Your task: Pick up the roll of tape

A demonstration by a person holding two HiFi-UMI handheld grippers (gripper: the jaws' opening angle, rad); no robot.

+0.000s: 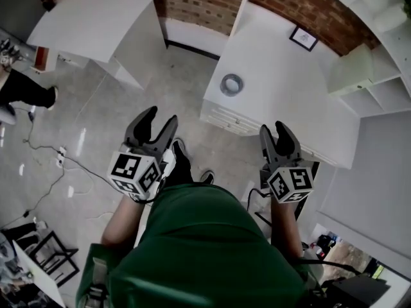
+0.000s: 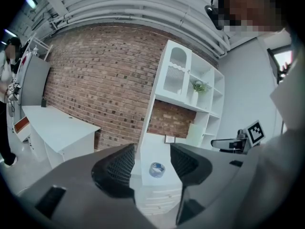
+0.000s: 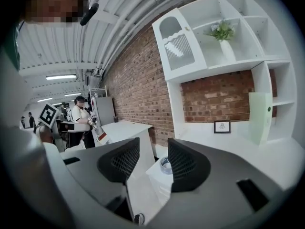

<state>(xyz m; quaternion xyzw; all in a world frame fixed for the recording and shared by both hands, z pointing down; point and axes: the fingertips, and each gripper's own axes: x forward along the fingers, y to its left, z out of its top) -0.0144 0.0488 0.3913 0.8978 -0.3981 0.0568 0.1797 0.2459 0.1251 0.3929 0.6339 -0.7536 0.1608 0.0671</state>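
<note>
Tape roll (image 1: 232, 84) on desk (image 1: 282, 63), beyond left tongs (image 1: 161, 115) and right tongs (image 1: 273, 128)

Red brick wall (image 1: 199, 2) behind. Glossy grey concrete floor (image 1: 109, 114). White rectangular table (image 1: 96, 18) left; white desk with open shelving (image 1: 282, 88) right. Fluorescent ceiling strip light (image 3: 62, 77) lit.

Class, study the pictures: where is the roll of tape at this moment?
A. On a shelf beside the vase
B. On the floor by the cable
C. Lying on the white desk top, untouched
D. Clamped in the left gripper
C: the roll of tape lies flat on the white desk, while the left gripper and the right gripper are both open and short of it.
</note>
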